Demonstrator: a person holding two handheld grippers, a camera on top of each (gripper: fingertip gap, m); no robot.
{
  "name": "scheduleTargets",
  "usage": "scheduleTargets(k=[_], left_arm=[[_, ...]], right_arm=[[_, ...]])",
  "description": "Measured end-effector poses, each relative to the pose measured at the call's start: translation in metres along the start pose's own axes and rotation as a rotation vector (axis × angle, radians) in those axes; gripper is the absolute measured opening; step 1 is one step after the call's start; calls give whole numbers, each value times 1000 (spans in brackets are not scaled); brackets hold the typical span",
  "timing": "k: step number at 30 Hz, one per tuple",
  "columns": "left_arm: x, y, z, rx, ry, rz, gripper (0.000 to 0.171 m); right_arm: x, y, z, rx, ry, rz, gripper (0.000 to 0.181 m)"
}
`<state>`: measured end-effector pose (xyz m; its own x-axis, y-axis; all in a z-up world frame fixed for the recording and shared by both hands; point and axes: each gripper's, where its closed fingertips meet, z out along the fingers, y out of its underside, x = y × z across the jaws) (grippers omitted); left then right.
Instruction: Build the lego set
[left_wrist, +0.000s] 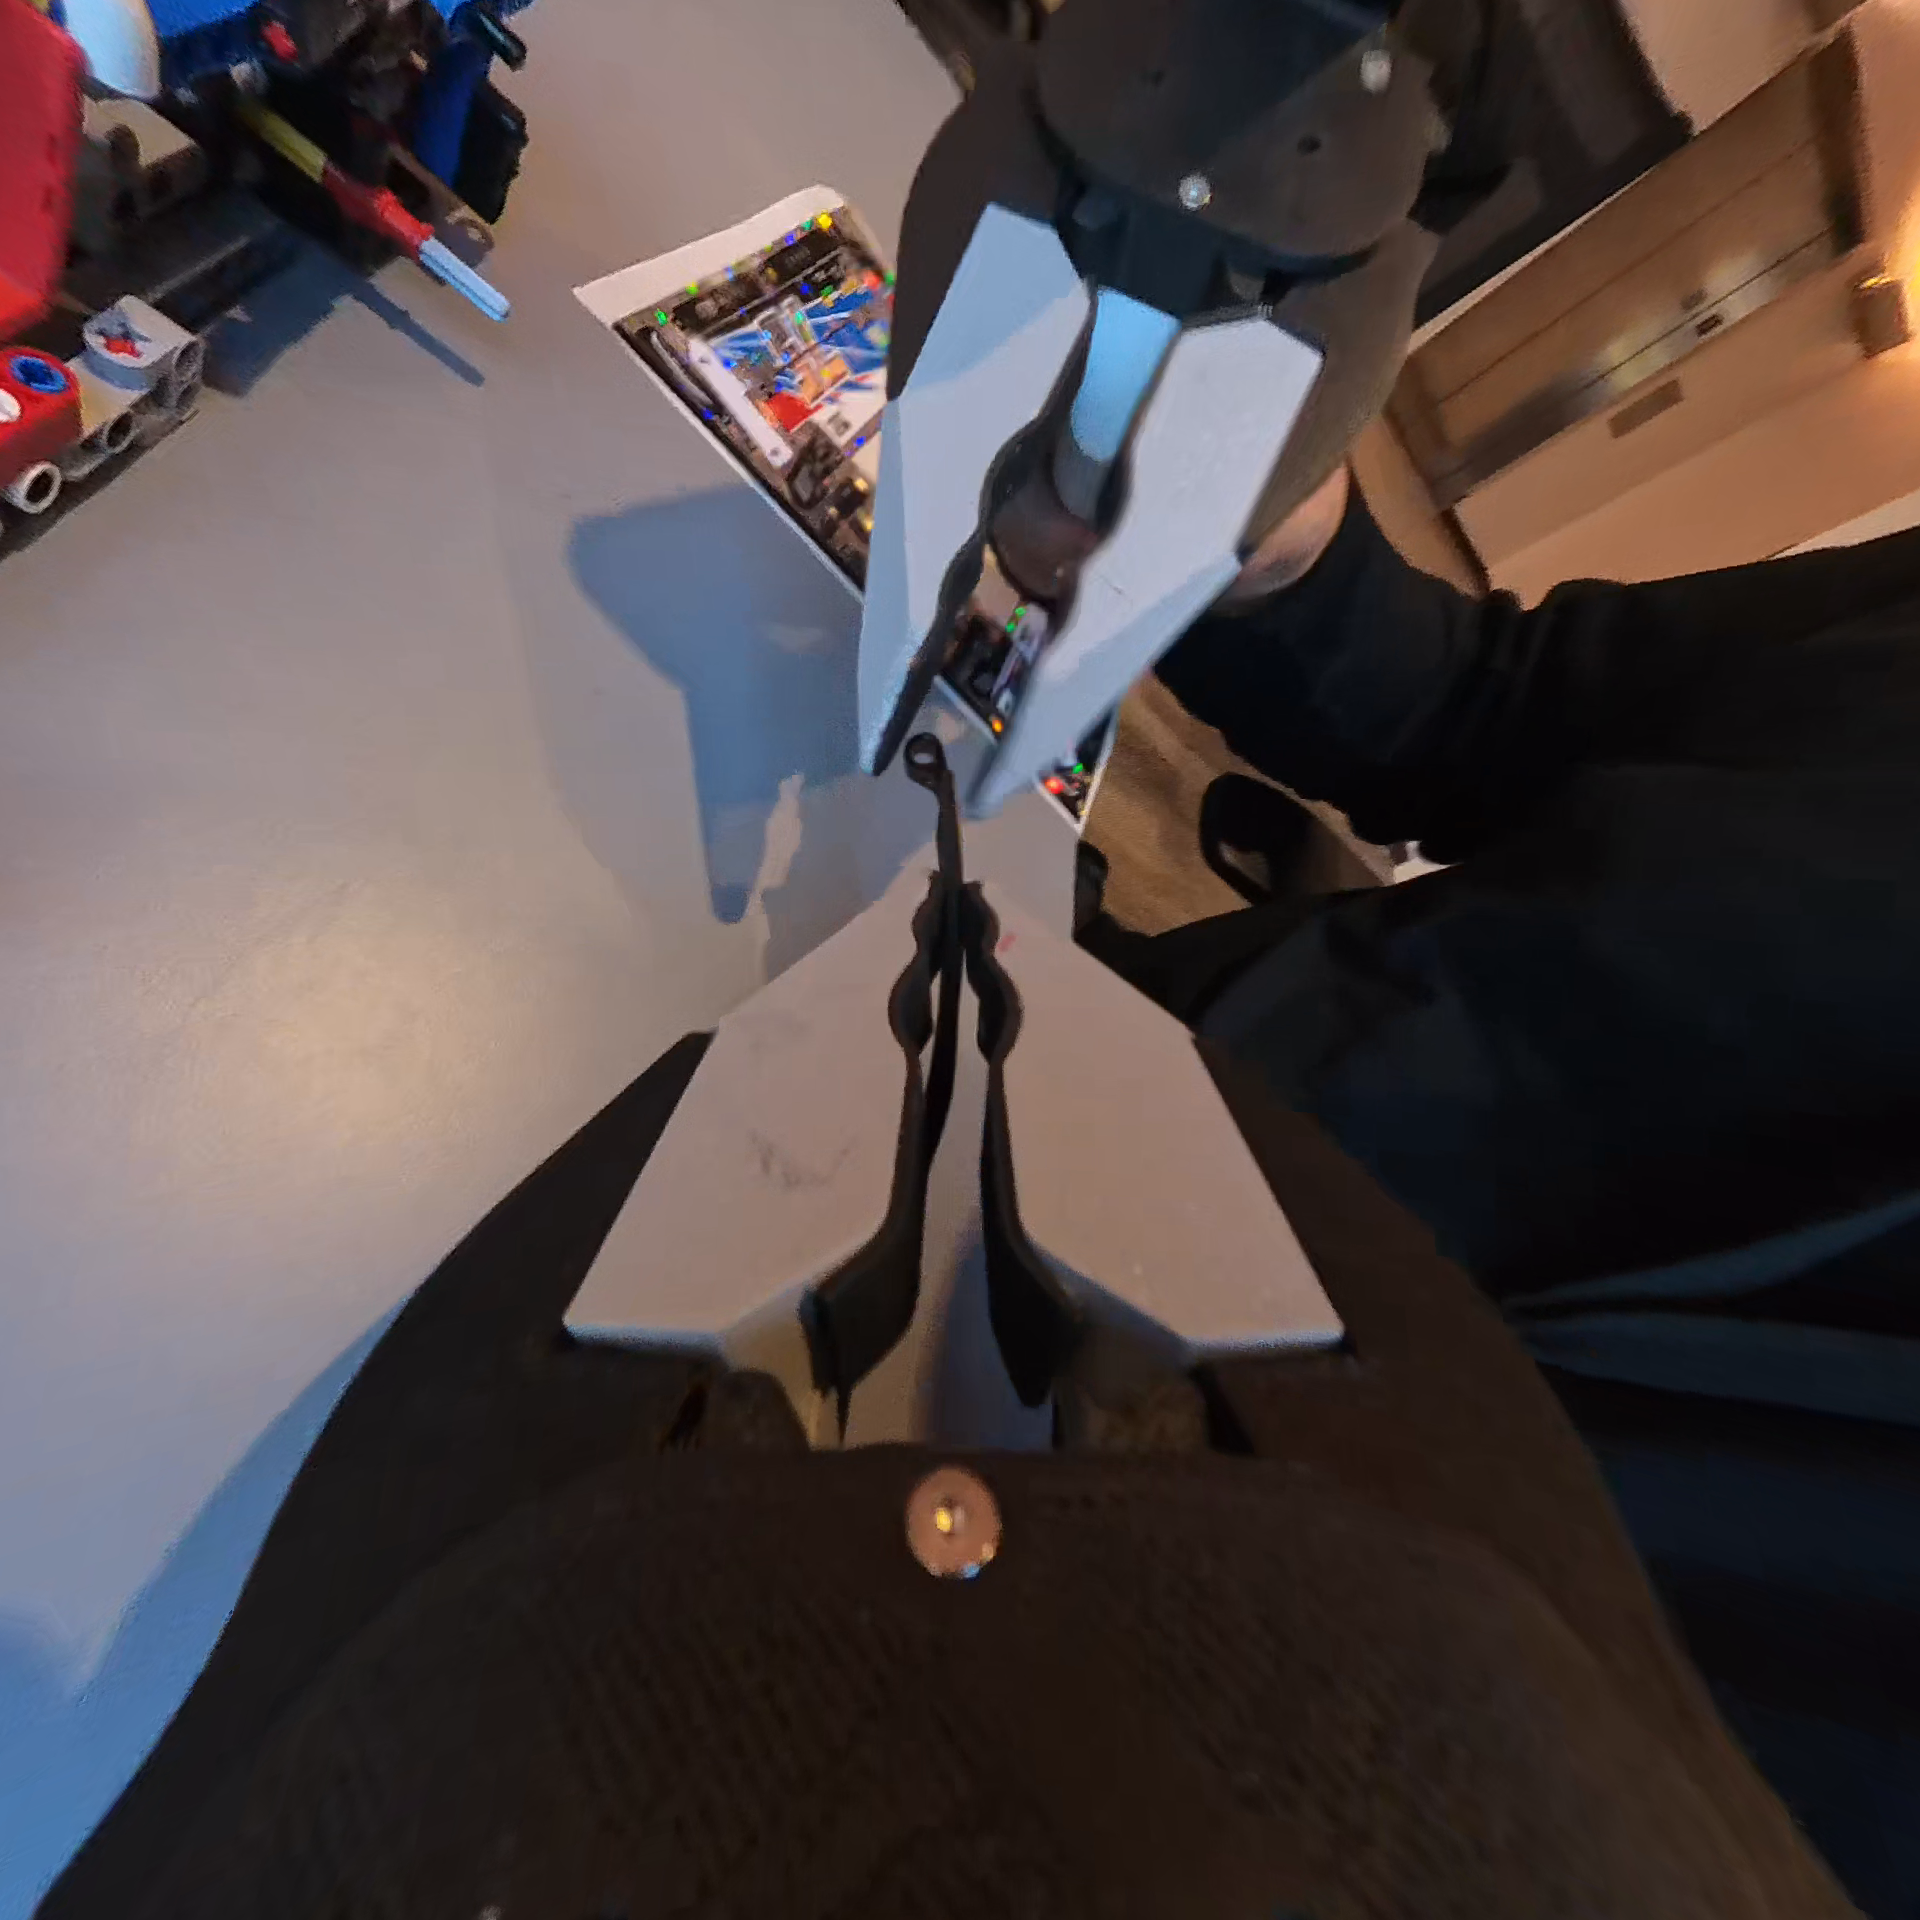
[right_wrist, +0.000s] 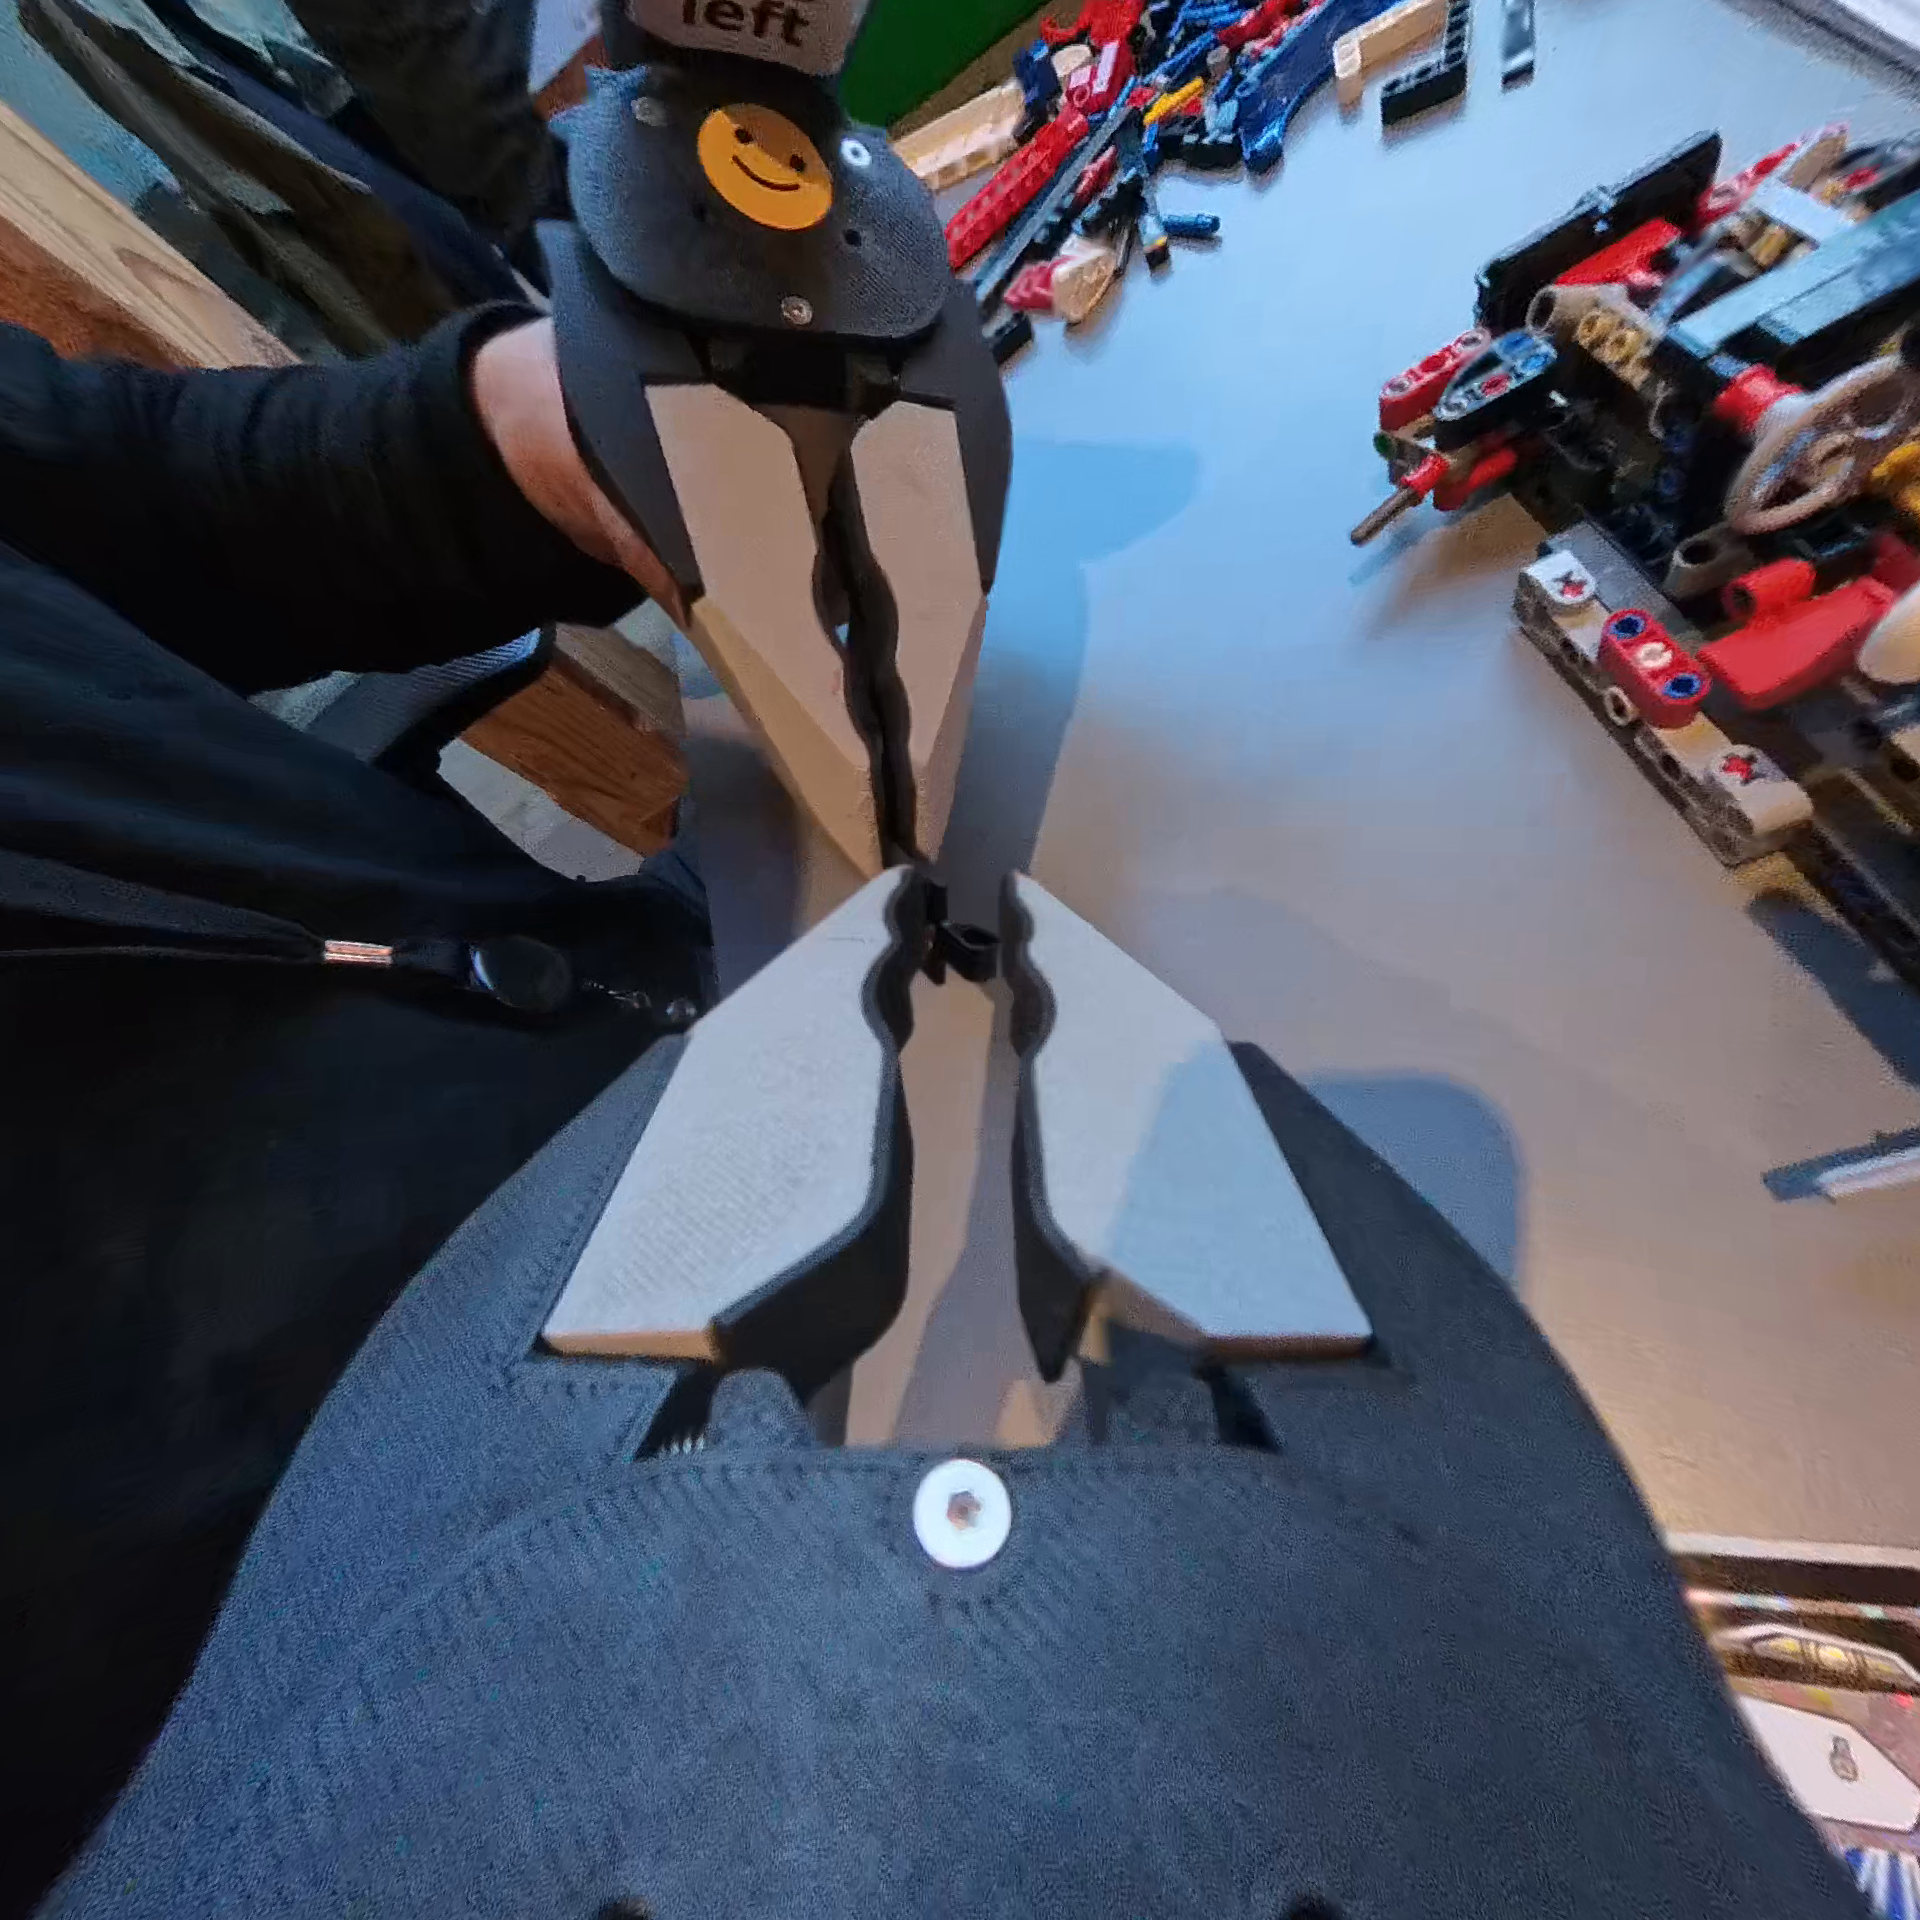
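My left gripper (left_wrist: 948, 883) is shut on a thin black lego piece (left_wrist: 940, 821) whose ringed end sticks out past its fingertips. My right gripper (left_wrist: 932, 781) comes in from above and meets it tip to tip. In the right wrist view my right gripper (right_wrist: 956, 899) has its jaws a narrow gap apart, with the black piece's end (right_wrist: 961, 945) spanning that gap and seeming to touch both pads. The left gripper (right_wrist: 902, 847) points down at it, shut. Both are held above the grey table (left_wrist: 312, 883).
A partly built red, black and grey lego model (right_wrist: 1714, 468) stands on the table and also shows in the left wrist view (left_wrist: 208, 208). Several loose pieces (right_wrist: 1143, 125) lie farther off. An instruction booklet (left_wrist: 769, 343) lies near the table edge. A person's black sleeve (right_wrist: 260, 468) is close by.
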<state>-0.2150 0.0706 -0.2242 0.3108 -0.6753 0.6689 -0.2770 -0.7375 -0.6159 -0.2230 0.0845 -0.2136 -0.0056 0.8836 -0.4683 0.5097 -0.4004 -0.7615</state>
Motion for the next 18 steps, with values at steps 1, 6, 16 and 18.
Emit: scheduleTargets(k=[1, 6, 16, 18], left_arm=[[3, -2, -1, 13, 24, -10, 0], [6, -1, 1, -30, 30, 20, 0], [-3, 1, -29, 47, 93, -102, 4], [-4, 4, -36, 74, 105, -116, 1]], right_arm=[[-6, -3, 1, 14, -20, -18, 23], [-13, 4, 6, -26, -159, 60, 7], [-4, -12, -16, 125, -273, 198, 0], [-3, -10, -18, 133, -277, 216, 0]])
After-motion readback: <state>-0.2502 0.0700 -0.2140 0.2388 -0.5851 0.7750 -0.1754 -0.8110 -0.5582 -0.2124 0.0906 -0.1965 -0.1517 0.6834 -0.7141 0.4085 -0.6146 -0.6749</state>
